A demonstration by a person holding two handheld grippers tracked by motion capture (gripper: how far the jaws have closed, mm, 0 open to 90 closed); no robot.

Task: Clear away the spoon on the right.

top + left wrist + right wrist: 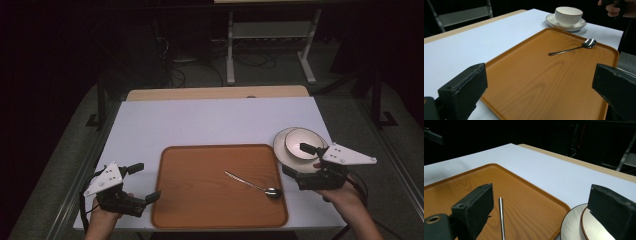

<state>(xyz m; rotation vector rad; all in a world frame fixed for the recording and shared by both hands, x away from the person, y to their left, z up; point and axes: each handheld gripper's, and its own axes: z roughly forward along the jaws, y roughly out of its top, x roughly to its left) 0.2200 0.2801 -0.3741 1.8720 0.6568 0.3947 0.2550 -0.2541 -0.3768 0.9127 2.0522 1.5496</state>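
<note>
A brown wood-grain tray [200, 200] lies on the white table, with a metal spoon [252, 184] resting in its right half, bowl end toward the near right corner. Just off the tray's right edge, a white bowl [303, 142] stands on a white saucer [279, 146]. My left gripper [145, 182] is open at the tray's left edge, holding nothing. My right gripper [298, 162] is open beside the saucer, one jaw over the bowl's near rim. The left gripper view shows the spoon [574, 48] and bowl [568, 15] far beyond its jaws. In the right gripper view, the spoon handle [502, 220] lies between the wide-apart jaws.
The white table top [210, 120] ends in a wooden strip [215, 93] at the far edge. Beyond it, a metal stand [270, 40] and cables sit on the dark floor. The person's right hand [616, 8] shows in the left gripper view.
</note>
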